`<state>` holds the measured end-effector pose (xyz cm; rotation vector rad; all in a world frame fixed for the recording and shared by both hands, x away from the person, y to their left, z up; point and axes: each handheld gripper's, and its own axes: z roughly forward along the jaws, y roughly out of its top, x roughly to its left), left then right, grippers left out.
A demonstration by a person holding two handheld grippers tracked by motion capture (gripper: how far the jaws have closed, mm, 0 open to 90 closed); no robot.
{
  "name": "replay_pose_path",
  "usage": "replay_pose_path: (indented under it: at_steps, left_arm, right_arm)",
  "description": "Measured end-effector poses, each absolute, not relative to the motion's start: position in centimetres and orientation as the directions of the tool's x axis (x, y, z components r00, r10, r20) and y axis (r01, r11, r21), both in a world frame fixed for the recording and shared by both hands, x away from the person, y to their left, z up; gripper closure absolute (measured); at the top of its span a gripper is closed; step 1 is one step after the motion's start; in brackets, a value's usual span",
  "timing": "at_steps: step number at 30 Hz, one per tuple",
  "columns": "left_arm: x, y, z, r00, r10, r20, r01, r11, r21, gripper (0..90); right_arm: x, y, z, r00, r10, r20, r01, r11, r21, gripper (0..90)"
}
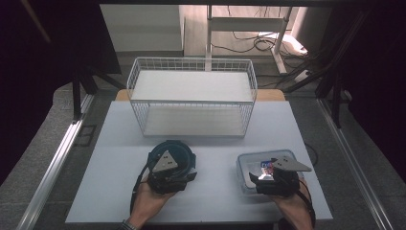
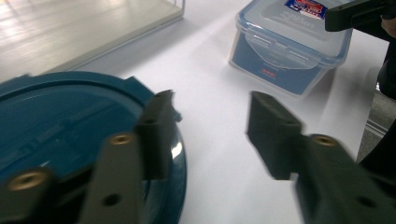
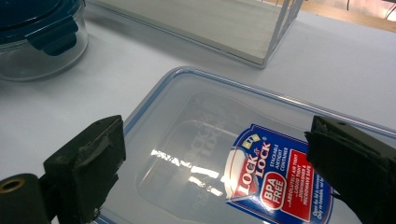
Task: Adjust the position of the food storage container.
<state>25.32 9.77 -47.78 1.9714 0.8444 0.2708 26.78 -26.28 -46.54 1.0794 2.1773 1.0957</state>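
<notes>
While our left gripper point(image 2: 210, 135) gapes beside the round tub point(image 2: 70, 135), unclosed on its rim, it could slip; right gripper point(image 3: 215, 177) spread above the box point(image 3: 187, 140).

- A white table point(image 1: 206, 196) is standing on a grey speckled floor point(image 1: 43, 139); light is reflecting softly off its top.
- Metal rails point(image 1: 52, 167) are running along the floor on both sides of the table.
- Dark curtains point(image 1: 48, 43) are hanging at the left and right edges of the room.
- A white metal frame point(image 1: 244, 24) is standing beyond the far edge of the table, on pale flooring.
- Black cables point(image 1: 258, 45) are lying tangled on the floor near that frame.
</notes>
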Motion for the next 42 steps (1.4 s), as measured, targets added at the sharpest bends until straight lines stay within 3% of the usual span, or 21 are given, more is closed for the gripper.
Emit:
replay_pose_path:
  at_steps: [2,3,8,29,35,42]
  left_arm:
    - [25.6,9.4,-48.1,0.728,0.67,-0.144,0.466,-0.329,0.821,68.2]
    - [25.7,9.2,-48.3,0.72,0.68,-0.142,0.473,-0.33,0.817,68.2]
    - [26.1,8.8,-49.2,0.696,0.701,-0.153,0.512,-0.336,0.79,89.9]
    - [27.4,10.5,-49.7,0.638,0.755,-0.151,0.553,-0.313,0.772,90.0]
    - [28.8,8.7,-48.1,0.626,0.775,-0.092,0.53,-0.336,0.778,90.0]
    - [31.5,7.1,-48.6,0.589,0.803,-0.089,0.606,-0.366,0.706,90.0]
  right_arm:
    - [26.8,-26.4,-46.5,-0.576,0.815,-0.063,0.434,0.37,0.821,4.9]
    - [26.8,-26.4,-46.5,-0.576,0.815,-0.063,0.434,0.37,0.821,4.9]
    - [26.7,-26.3,-46.5,-0.575,0.816,-0.065,0.433,0.371,0.821,5.1]
    - [26.6,-26.4,-46.3,-0.571,0.818,-0.078,0.431,0.379,0.819,6.2]
    - [26.8,-26.3,-46.5,-0.57,0.818,-0.076,0.437,0.38,0.815,6.3]
    - [26.8,-26.6,-46.3,-0.568,0.82,-0.077,0.432,0.376,0.82,6.7]
